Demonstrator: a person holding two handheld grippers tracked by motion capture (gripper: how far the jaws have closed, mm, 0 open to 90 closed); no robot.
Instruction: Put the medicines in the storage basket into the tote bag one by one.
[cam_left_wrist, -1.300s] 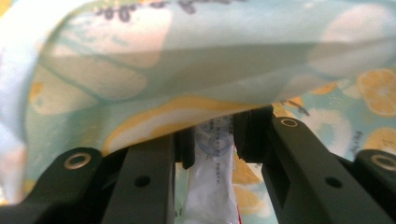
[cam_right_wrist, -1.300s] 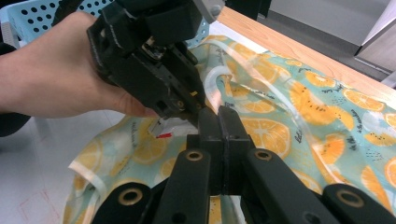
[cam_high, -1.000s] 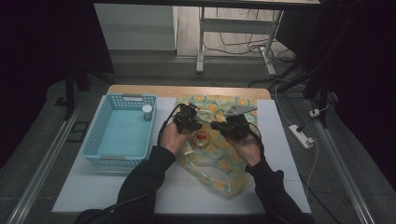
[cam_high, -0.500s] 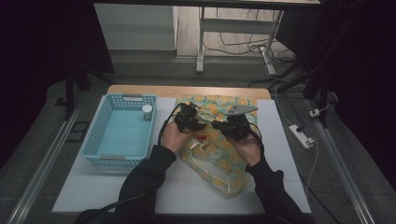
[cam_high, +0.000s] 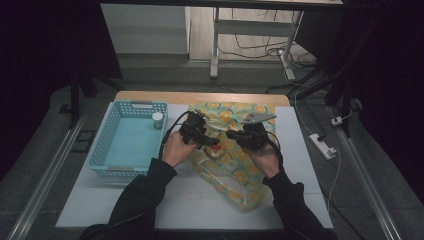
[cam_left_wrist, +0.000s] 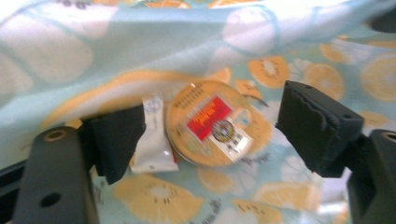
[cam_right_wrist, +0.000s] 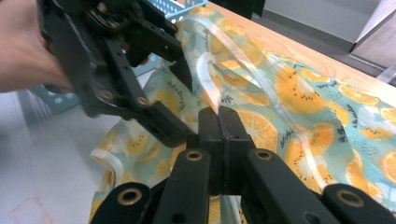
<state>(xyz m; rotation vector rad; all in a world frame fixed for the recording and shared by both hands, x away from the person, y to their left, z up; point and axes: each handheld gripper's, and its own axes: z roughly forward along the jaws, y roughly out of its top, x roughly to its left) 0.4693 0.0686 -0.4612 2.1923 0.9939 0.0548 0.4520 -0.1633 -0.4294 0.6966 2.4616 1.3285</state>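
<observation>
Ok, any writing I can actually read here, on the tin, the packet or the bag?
Round tin: a red label with print and a small seal, too blurred to read.
White packet: faint marks, unreadable.
Fruit-print bag: small dark script beside the orange slices, too small to read.
No other text is legible.

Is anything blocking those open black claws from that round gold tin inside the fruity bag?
Nothing visible blocks the left gripper from the round tin; a white sachet lies against the tin by one jaw. The right gripper pinches the bag.

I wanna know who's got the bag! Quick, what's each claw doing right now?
Left gripper: open, jaws either side of a round tin inside the bag, holding nothing.
Right gripper: closed, pinching the bag's clear edge.
</observation>
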